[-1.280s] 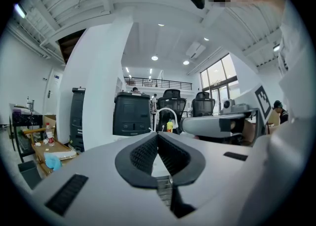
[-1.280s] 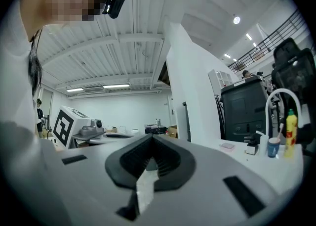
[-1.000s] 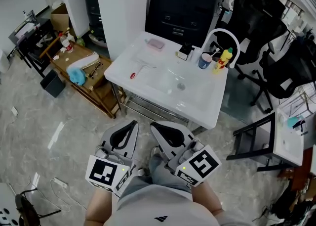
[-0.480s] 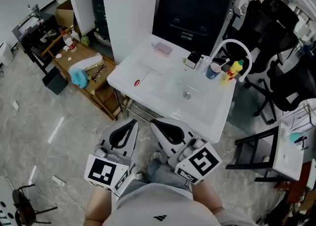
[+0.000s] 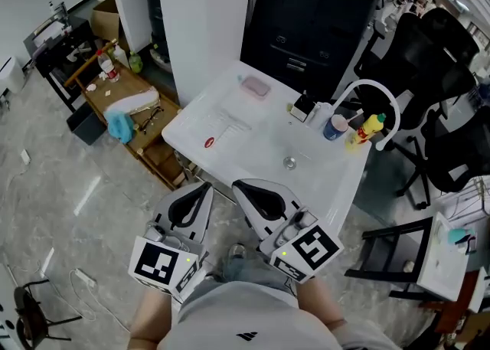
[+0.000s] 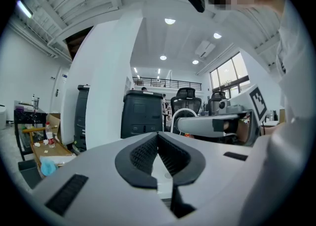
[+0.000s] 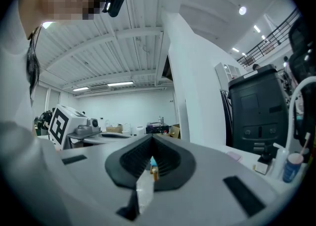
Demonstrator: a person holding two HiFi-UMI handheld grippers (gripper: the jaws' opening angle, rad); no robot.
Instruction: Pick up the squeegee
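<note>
The squeegee (image 5: 218, 130) lies flat on the left part of the white sink unit (image 5: 253, 165); it is pale with a red end (image 5: 208, 142) on its handle. Both grippers are held low in front of the person, short of the unit's near edge and pointing at it. My left gripper (image 5: 205, 188) is shut with nothing in it, its ribbed pads meeting at the tips in the left gripper view (image 6: 158, 134). My right gripper (image 5: 237, 186) is shut and empty too, as the right gripper view (image 7: 150, 137) shows. Neither touches the squeegee.
On the unit stand a pink block (image 5: 255, 86), a blue cup (image 5: 334, 126), a yellow bottle (image 5: 373, 124) and a white arched faucet (image 5: 375, 88). A white pillar (image 5: 203, 19) and black cabinet (image 5: 310, 19) stand behind. A cluttered low wooden table (image 5: 126, 103) is left, black chairs (image 5: 436, 73) right.
The sink unit has come closer in the head view as the person moved toward it. Both grippers stayed shut and side by side.
</note>
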